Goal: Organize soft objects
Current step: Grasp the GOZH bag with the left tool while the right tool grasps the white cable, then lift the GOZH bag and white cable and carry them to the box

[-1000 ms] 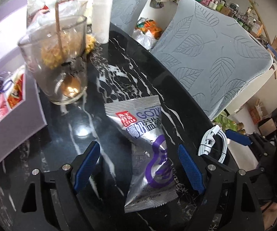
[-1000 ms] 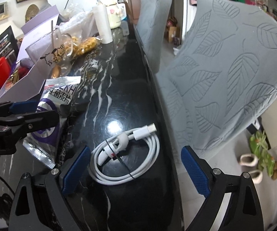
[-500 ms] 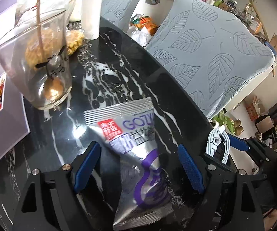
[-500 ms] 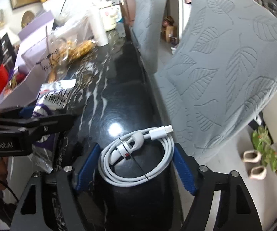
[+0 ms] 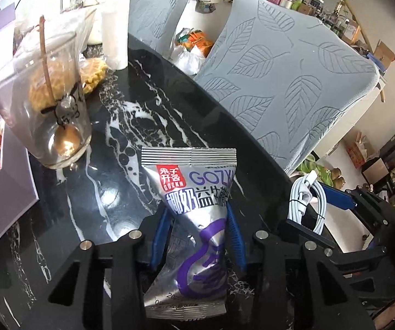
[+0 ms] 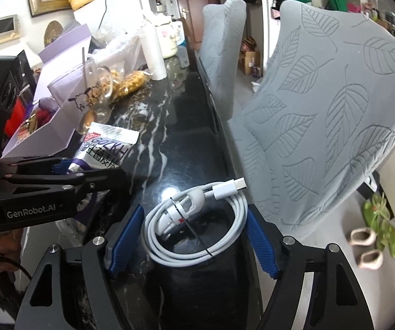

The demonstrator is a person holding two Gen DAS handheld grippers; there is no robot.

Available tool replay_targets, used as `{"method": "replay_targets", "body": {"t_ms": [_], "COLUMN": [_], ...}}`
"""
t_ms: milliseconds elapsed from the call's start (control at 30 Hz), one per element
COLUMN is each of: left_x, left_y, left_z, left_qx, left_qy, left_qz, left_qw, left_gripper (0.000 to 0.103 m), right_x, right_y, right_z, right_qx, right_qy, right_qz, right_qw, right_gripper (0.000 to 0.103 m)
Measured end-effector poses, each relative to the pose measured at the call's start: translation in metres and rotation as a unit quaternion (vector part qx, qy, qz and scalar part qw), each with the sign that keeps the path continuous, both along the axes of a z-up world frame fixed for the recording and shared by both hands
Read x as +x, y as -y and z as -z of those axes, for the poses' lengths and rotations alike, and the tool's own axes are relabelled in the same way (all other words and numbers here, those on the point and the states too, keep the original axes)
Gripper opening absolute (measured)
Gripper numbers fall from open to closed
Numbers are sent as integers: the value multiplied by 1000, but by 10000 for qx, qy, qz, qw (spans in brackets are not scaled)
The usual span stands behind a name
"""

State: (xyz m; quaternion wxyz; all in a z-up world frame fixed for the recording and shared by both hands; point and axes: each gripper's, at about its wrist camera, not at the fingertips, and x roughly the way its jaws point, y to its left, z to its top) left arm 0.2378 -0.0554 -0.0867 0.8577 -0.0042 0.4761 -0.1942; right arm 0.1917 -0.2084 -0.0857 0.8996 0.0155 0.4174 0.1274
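A silver and purple snack packet [image 5: 192,181] stands up from the black marble table [image 5: 131,110] with my left gripper [image 5: 197,209] shut on its lower half. The right wrist view shows the same packet [image 6: 109,143] in the left gripper [image 6: 68,170] at the left. A coiled white charging cable [image 6: 194,202] lies by the table's near edge, and my right gripper [image 6: 194,209] is closed around the coil with a blue pad against each side. In the left wrist view the cable [image 5: 304,198] sits at the right, beside a blue pad [image 5: 337,196].
A glass with a spoon [image 5: 46,104] stands left of the packet, next to an open lilac box [image 5: 5,192]. Behind are a bag of yellow snacks [image 5: 95,74] and a white roll [image 5: 115,38]. Two grey leaf-patterned chairs [image 5: 293,82] line the table's right edge.
The left gripper's pads closed in on the snack packet, which now stands pinched between them. The right gripper's pads narrowed until they reached the cable coil.
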Motion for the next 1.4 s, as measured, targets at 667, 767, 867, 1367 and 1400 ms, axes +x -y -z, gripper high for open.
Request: {"method": "replay_targets", "body": {"t_ms": [667,767,867,1367,1400], "left_x": [-36,-38,-42,-75,-77], "left_y": [-23,-31,-40,-96,-100], "left_z": [-47,-50,-55,-78,-79], "left_qx": [-281,-358,-370,-440,-442], "left_qy": [816,831,902,1277,1294], "left_qz": [-82,-183,-279,-854,-897], "left_qw": [9962,9957,9948,9872,9865], "left_gripper": [37,37,37,37,37], "right_x": [-24,-27,-30,-41,-42], "right_y": [-8,-13,-22,-82,-87], "right_z": [-18,-21,-24,-43,-45], "right_qx": [86,94,91,145,154], "right_qy": [259,296,332,634,657], "right_qz": [-141,-186,-247,-846,-905], "right_qw": [9995,9993,9991,9943,9936], "right_gripper": [75,75,75,75,75]}}
